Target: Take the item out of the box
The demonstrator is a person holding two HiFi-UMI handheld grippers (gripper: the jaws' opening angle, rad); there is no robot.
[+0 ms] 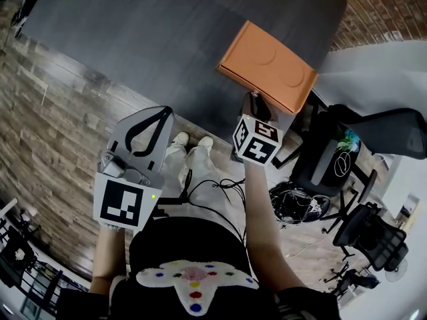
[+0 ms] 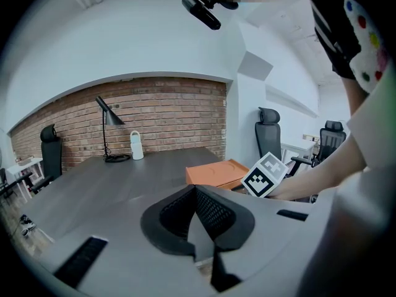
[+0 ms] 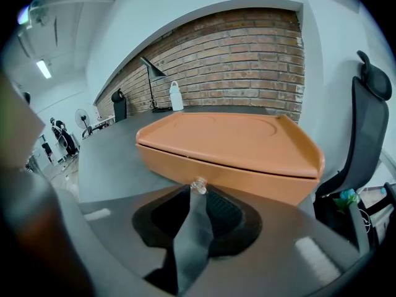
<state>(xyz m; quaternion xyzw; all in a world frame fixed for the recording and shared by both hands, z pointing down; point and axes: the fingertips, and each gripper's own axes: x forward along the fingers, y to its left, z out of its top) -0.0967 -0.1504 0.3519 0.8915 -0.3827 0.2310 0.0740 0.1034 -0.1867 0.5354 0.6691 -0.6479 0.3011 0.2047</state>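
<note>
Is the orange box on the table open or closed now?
Closed. The orange box has its lid lying flat on the base, with only a thin seam between them; its inside is hidden.

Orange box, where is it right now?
In the head view, the orange box sits at the right end of the dark table, just in front of the right tool.

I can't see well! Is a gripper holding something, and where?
The right gripper pinches the small clear knob on the front of the orange box at the tips of its fingers. The left gripper, fingers shut, holds nothing.
</note>
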